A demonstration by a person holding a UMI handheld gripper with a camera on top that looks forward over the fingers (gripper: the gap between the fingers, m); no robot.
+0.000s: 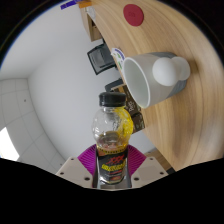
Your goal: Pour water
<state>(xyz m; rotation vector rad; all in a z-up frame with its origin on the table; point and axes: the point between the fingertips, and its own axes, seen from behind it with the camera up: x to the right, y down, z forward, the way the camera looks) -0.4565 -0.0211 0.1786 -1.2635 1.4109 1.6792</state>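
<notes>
We see the gripper (112,172) closed on a capped bottle (113,140), lifted beside the desk (190,110) edge near a white mug (152,78); the cap must come off before pouring.

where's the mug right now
In the gripper view the mug appears tipped on the wooden table, just beyond the bottle held in the claw.

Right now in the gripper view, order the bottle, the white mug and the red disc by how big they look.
1. Bottle, held between the gripper fingers; nearness inflates it.
2. White mug, close behind in apparent size, so this order is unsure.
3. Red disc, clearly smallest.
</notes>
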